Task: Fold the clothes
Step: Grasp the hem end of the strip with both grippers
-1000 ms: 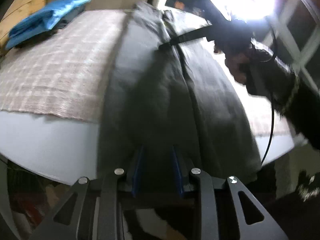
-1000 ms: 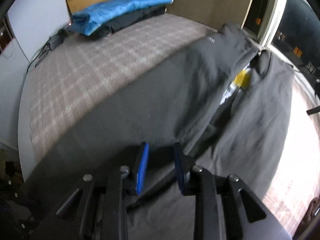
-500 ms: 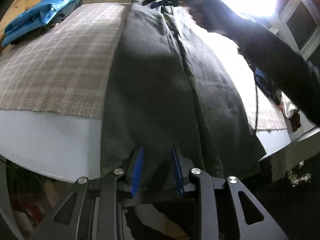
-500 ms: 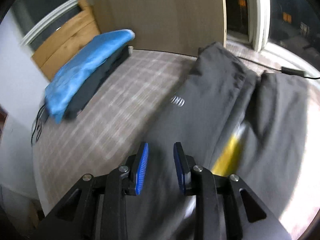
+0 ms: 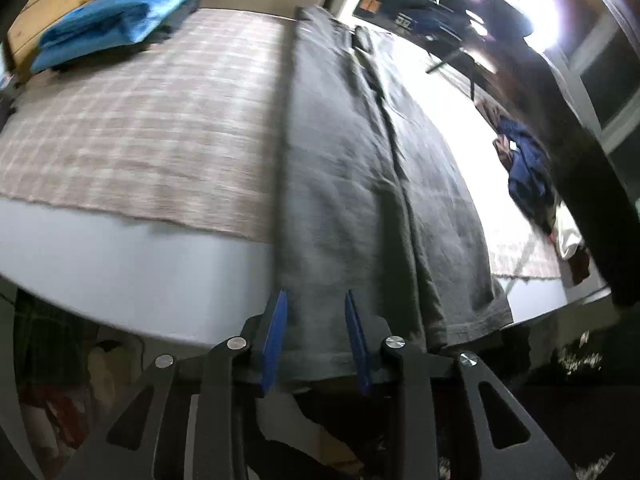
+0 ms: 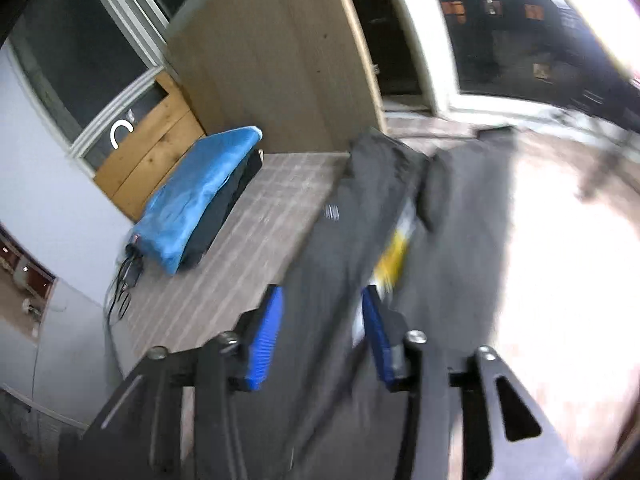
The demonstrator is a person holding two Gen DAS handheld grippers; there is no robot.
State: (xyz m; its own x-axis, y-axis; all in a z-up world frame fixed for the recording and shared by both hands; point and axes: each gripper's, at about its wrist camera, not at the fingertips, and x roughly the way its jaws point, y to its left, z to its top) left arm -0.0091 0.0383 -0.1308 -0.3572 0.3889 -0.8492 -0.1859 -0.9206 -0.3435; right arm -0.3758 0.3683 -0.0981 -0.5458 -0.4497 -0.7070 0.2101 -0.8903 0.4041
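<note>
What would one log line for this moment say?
step: fold clothes | grey garment: flat on bed | left claw: opening, hem between pads | right claw: opening, above garment | folded blue pile: aside

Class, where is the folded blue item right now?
In both wrist views, the folded blue item lies at the bed's far left corner, against the wooden headboard, left of the grey garment.

dim, motion-blurred fisheye frames, window glare right.

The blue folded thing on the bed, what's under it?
Under the blue folded bundle lies a darker folded item, both resting on the checked bed cover. Whatever else is between them is covered.
</note>
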